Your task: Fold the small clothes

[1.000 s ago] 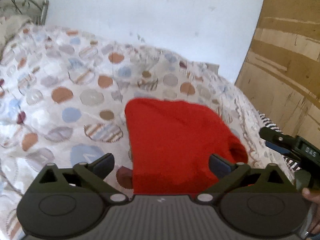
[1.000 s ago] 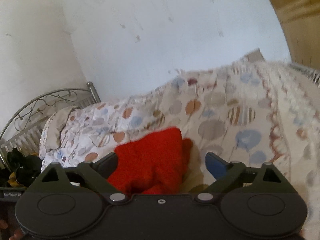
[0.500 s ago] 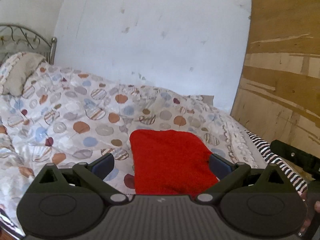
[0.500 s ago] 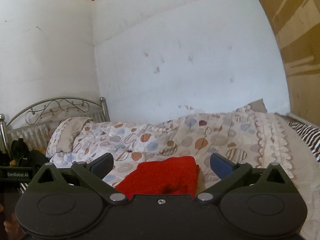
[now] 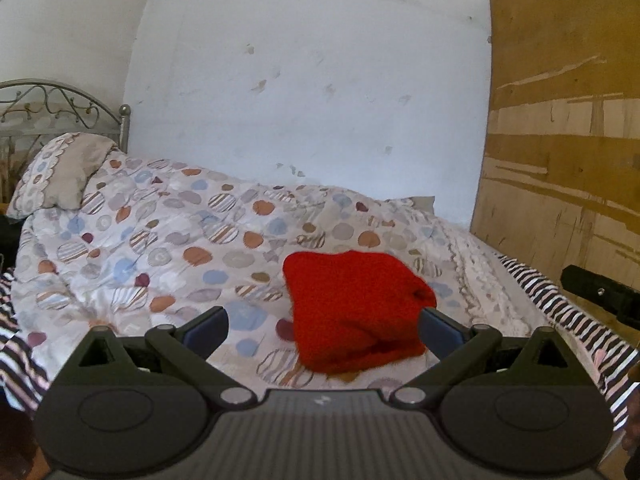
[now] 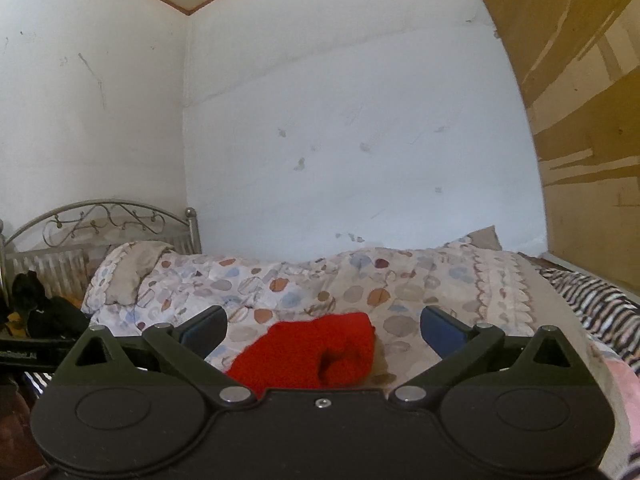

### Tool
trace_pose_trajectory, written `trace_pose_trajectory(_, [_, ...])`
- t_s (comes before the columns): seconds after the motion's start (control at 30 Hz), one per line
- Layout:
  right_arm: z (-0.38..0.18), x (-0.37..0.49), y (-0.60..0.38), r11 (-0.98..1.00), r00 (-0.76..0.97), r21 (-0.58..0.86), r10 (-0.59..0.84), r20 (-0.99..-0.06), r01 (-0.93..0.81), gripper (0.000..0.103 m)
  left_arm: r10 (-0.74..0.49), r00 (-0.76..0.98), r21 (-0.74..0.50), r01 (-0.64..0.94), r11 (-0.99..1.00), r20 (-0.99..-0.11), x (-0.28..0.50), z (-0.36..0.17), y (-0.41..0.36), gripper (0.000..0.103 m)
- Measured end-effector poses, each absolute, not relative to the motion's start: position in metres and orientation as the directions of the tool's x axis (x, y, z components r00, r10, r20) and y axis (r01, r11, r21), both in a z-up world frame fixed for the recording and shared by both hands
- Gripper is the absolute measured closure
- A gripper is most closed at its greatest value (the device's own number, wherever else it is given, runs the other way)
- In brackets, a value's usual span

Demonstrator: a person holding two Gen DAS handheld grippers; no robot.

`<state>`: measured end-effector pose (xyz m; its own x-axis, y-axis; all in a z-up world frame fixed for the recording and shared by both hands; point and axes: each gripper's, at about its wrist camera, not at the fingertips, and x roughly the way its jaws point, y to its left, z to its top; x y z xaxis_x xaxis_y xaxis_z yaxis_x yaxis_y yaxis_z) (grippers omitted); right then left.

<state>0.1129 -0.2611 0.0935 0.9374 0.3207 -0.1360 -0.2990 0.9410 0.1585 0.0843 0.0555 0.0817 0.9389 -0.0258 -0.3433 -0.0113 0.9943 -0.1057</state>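
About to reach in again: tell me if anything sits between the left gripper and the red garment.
Nothing visible does. The left gripper is open, and only bare quilt lies between its fingers and the folded red garment ahead.

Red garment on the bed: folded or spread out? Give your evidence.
Folded. The red garment lies as a compact, thick bundle with layered edges on the quilt, no sleeves spread.

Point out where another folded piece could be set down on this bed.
Free: the dotted quilt between the folded red knit garment and the frilled pillow. Narrower: the quilt's ruffled strip between the garment and the striped blanket. Crowded: dark clothes by the metal headboard.
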Motion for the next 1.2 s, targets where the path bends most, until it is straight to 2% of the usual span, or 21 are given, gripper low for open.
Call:
trace_pose_trajectory(0.43, [0.047, 0.068, -0.247, 0.957, 0.935, 0.064, 0.289, -0.204, -0.282, 0.000, 0.023, 0.918, -0.106, -0.071, 0.992, -0.395, 0.057, 0.036, 0.056, 0.000])
trace_pose_trajectory(0.8, [0.034, 0.064, -0.241, 0.958, 0.925, 0.042, 0.284, -0.252, -0.283, 0.000, 0.028, 0.905, -0.055, -0.057, 0.997, -0.424, 0.052, 0.024, 0.045, 0.000])
trace_pose_trajectory(1.2, [0.031, 0.066, -0.245, 0.963, 0.926, 0.046, 0.267, -0.268, -0.265, 0.000, 0.034, 0.905, -0.054, -0.063, 0.997, -0.424, 0.051, 0.024, 0.045, 0.000])
